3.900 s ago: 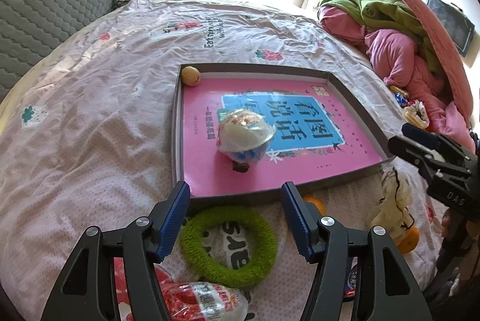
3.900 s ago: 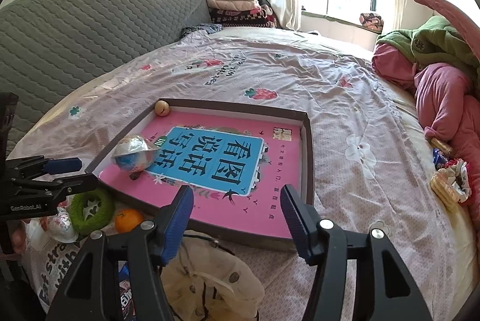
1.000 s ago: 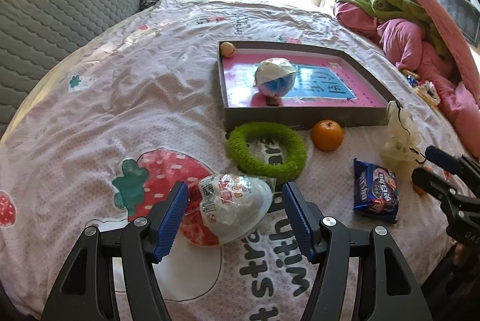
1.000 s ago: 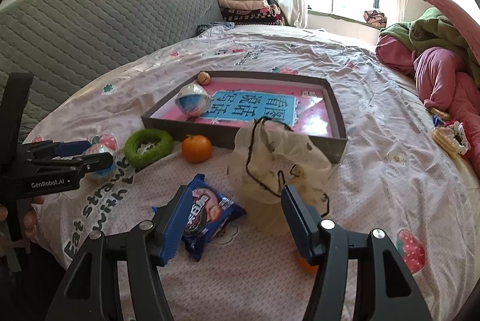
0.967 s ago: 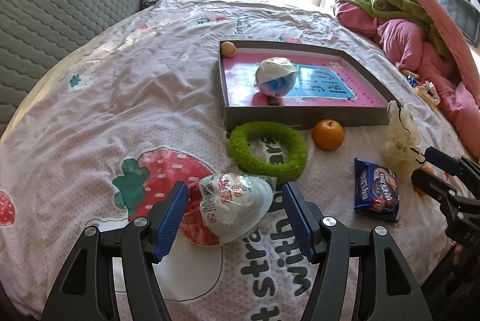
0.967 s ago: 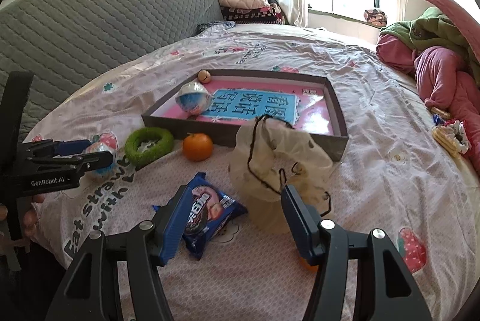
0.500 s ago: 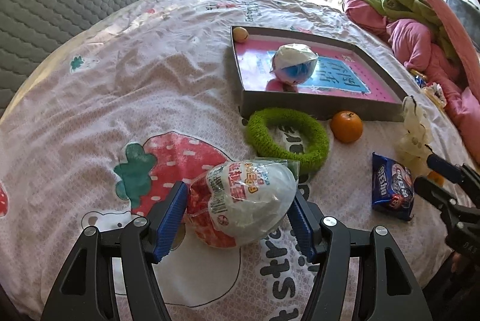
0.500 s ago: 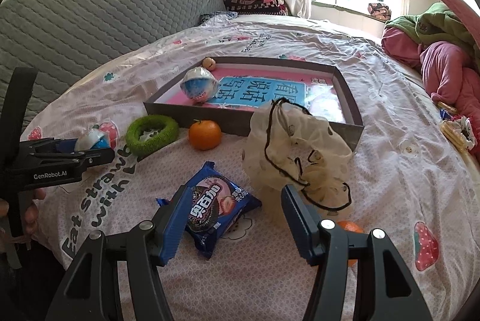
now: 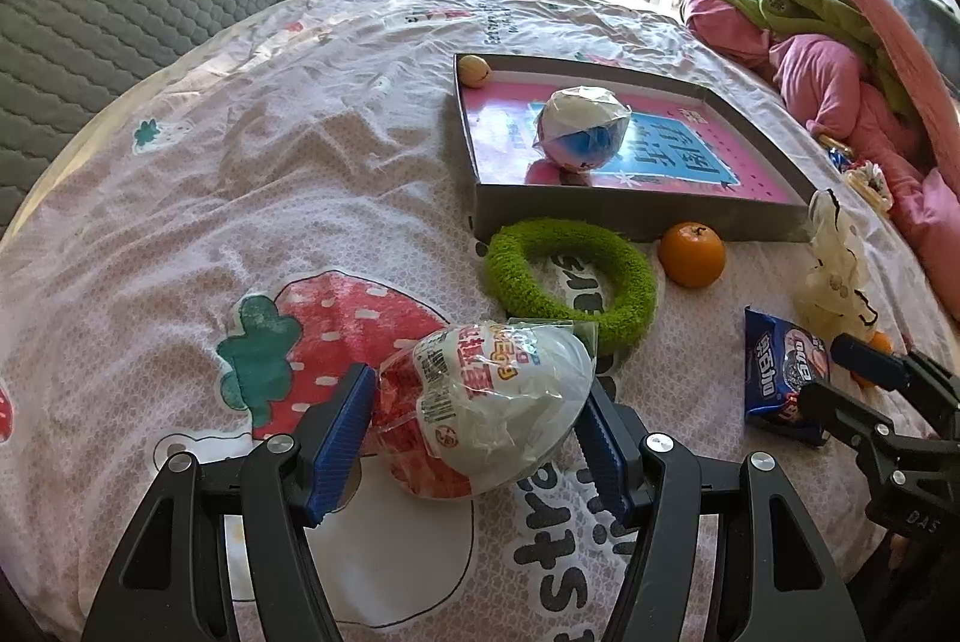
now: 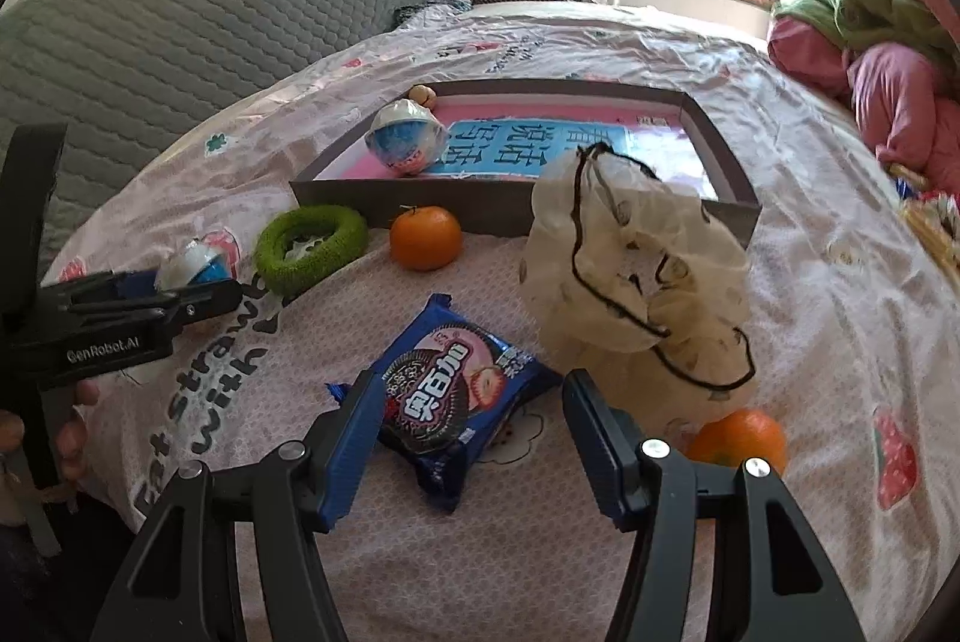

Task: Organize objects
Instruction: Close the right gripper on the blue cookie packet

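A wrapped red-and-white toy egg (image 9: 498, 402) lies on the bedspread between the fingers of my left gripper (image 9: 477, 390). The jaws stand open, and the pads sit close at both its sides. My right gripper (image 10: 473, 390) is open too, low over a blue cookie packet (image 10: 450, 396) that lies between its fingers. A grey box lid (image 9: 630, 216) with a pink book inside holds a blue-and-white toy egg (image 9: 582, 126) and a small tan ball (image 9: 474, 72).
In front of the lid lie a green fuzzy ring (image 9: 570, 276) and an orange (image 9: 690, 255). A cream drawstring bag (image 10: 630, 282) stands right of the packet, with a second orange (image 10: 738, 435) beside it. Pink and green bedding (image 9: 840, 60) is piled at the far right.
My left gripper moved forward, so the red-and-white egg now sits between its fingers. My right gripper sank toward the cookie packet, which now lies between its fingers.
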Demonstrator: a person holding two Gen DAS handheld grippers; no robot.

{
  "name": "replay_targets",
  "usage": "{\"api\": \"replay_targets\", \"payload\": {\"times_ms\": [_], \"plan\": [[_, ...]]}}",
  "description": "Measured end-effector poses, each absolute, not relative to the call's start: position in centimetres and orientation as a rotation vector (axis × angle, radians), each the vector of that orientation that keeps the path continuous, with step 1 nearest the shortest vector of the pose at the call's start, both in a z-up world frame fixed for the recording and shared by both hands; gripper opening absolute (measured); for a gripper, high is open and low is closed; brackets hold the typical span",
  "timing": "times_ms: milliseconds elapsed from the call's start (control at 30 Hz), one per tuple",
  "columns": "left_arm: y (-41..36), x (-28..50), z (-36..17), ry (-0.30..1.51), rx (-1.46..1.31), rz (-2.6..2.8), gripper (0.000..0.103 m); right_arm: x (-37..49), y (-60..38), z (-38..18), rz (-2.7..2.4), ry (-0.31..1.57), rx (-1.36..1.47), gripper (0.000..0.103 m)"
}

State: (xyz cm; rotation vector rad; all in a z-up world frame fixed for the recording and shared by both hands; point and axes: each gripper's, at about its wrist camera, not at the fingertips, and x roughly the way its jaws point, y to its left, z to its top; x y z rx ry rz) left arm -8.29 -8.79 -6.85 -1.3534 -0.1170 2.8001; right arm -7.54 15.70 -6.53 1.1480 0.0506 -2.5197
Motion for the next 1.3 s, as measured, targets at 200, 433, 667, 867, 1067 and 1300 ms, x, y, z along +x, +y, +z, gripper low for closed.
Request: {"api": "replay_targets", "payload": {"times_ms": [200,433,667,867,1067,1300], "plan": [[-8.6,-8.3,-6.8,-0.123,-1.349,2.792,0.067,-7.3,15.4,-6.8,-2.535,-0.002,1.185,0.061],[-8.5,-8.3,-6.9,-0.131,-1.349,2.785,0.067,-7.1,14.3,-7.9,-2.513,-0.013,1.243,0.061],[-8.4,-8.3,-6.9,-0.139,-1.346,2.778,0.067,-7.8,14.0,-8.0,-2.531,-0.135,1.278,0.065],[-8.4,-8.3,-6.9,-0.142,-1.344,2.777,0.067,-8.5,13.0,-8.2,-2.570,-0.095,1.280,0.066],[-8.2,-8.6,-7.0,-0.137,-1.346,2.786,0.067,-9.0,12.1,-8.4,-2.614,0.018,1.261,0.066],[-7.8,-9.3,-7.4,-0.103,-1.351,2.793,0.067,-8.8,12.2,-8.5,-2.633,0.082,1.207,0.054]]}}
